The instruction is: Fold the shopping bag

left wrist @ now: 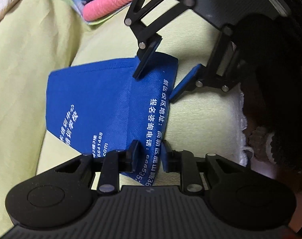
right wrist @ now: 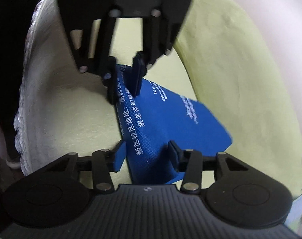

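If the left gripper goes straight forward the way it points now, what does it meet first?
The blue bag. Its raised printed edge already stands between the left gripper fingers, so it would run along that fold, probably toward the right gripper at the far end. Depth is unclear.

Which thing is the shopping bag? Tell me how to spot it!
Look at the big pale yellow-green sheet covering the surface. In its middle lies the shopping bag, partly folded, with a black gripper at each end of its raised edge. It is the only bright blue cloth with white printed writing; the pink and teal cloths nearby are fuzzy and plain.
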`<state>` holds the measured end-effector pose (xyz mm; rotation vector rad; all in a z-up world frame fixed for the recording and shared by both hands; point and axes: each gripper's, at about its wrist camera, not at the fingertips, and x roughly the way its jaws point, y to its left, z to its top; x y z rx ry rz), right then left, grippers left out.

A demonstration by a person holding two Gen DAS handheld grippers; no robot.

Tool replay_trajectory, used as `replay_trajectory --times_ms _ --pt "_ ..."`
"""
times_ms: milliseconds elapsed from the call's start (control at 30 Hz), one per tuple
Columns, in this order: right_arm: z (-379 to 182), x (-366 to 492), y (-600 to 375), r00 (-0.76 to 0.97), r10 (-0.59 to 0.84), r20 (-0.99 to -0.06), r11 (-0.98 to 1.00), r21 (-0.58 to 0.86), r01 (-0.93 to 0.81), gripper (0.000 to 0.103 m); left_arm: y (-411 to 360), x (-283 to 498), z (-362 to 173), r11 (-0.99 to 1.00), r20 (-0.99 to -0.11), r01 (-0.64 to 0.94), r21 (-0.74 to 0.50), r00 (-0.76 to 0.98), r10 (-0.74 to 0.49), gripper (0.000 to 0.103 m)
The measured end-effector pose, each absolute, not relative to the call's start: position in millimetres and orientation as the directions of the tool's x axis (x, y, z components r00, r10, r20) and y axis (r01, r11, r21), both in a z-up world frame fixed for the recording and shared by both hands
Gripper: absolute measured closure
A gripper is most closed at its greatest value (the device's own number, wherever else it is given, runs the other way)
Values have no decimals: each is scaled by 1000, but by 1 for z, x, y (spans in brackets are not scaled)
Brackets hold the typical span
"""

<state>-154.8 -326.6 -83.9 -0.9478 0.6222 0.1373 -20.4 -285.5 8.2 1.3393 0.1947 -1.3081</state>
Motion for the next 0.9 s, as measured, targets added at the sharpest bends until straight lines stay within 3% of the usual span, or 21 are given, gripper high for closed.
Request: replay_trajectory --times_ms 67,100,233,467,633,833,900 --pt "-80 -152 -330 807 -145 -573 624 -686 -375 66 -282 -31 1 -314 -682 659 684 424 -596 60" --pt "-79 -151 -331 802 -142 -580 635 -675 -376 67 -280 -38 -4 -332 -647 595 732 452 -615 59" --pt "-75 -147 -336 789 -131 -600 666 -643 -379 67 -280 -35 -10 -335 -652 604 723 438 -619 64" --pt "-49 -123 -363 699 -37 -714 845 -396 -359 70 -288 -9 17 -269 -783 819 506 306 -542 73" --pt "-41 -129 -373 585 63 -809 901 -206 -383 71 -275 -17 29 -336 -858 872 357 165 -486 73" --pt "-35 -110 -405 491 202 -847 955 59 -292 71 -276 9 36 -282 -875 934 218 59 -481 72" --pt "-32 -102 -416 471 242 -848 956 124 -267 72 -277 16 40 -269 -875 943 197 46 -482 65"
